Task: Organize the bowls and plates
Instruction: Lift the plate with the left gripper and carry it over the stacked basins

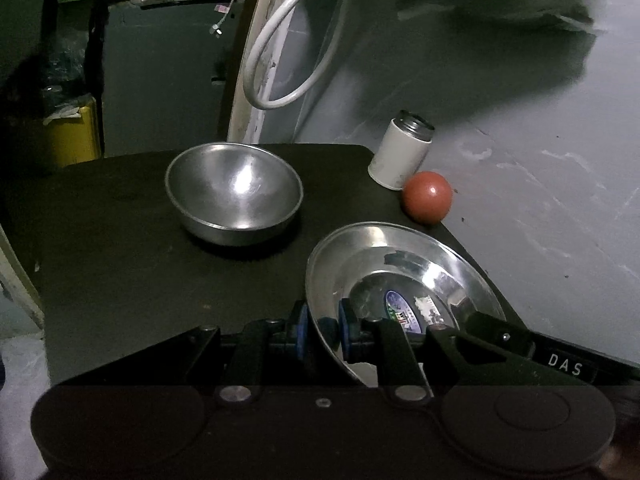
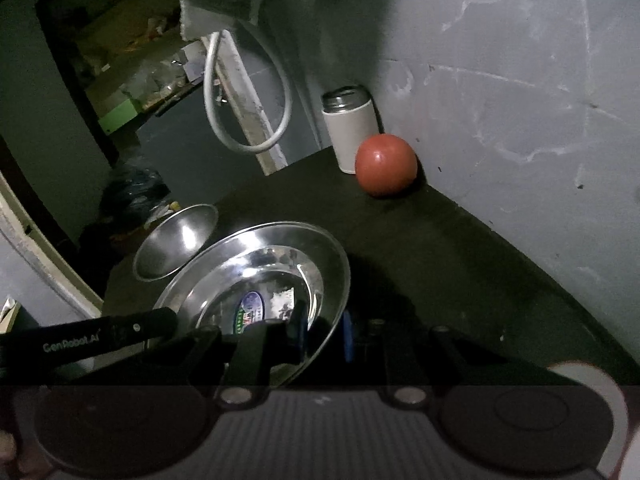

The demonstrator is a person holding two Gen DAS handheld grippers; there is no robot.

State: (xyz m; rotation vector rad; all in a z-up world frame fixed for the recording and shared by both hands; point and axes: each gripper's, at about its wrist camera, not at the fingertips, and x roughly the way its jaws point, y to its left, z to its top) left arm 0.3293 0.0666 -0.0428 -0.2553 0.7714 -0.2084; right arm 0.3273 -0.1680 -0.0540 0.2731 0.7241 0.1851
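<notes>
Both grippers are pinching the same steel plate (image 1: 400, 264) by opposite edges. The left gripper (image 1: 323, 330) is clamping its blue pads on the plate's near-left rim, and the right gripper (image 2: 323, 330) is clamping the near-right rim. In the left wrist view the right gripper's black arm is showing at the plate's lower right edge; in the right wrist view the left one is reaching in from the lower left. The plate is sitting tilted between them, over the dark worktop (image 1: 120, 240), with a round sticker showing in its middle. A steel bowl (image 1: 234, 192) is standing upright on the worktop just beyond the plate, apart from it. At the worktop's far corner, by the grey wall, a red ball (image 1: 427, 197) is lying just beside a white can (image 1: 400, 150).
</notes>
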